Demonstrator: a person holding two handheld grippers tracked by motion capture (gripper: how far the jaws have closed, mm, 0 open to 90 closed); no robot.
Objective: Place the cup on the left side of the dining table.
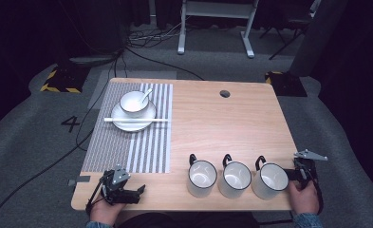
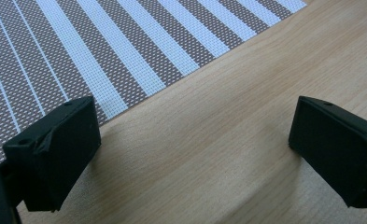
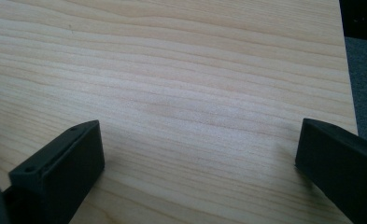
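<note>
Right gripper (image 1: 302, 175) sits at the near right corner of the table (image 1: 222, 123), jaws spread wide with nothing between them; its own view looks across bare wood grain through that gap. Just beside it, almost touching, stands the right mug (image 1: 270, 180), white with a dark rim, handle turned away toward the far side. Two more follow in a row along the near edge: the middle mug (image 1: 236, 178) and the left mug (image 1: 202, 177), each upright, each apparently empty, handles all pointing the same way. Over at the near left corner, the left gripper (image 1: 133, 194) rests low, jaws also wide apart and holding nothing, with the striped placemat (image 2: 125, 51) edging into its view. Farther up that mat sits a bowl (image 1: 134, 103) with a spoon (image 1: 145, 95) in it, on a saucer (image 1: 134, 118), chopsticks (image 1: 135, 120) laid across. As for the mugs, they look like enamel or glazed ware: rigid, smooth, likely slick under hard jaws, and prone to chipping if knocked together. Best bet is pinching the wall at the rim, one jaw inside, or clamping the handle loop.
</note>
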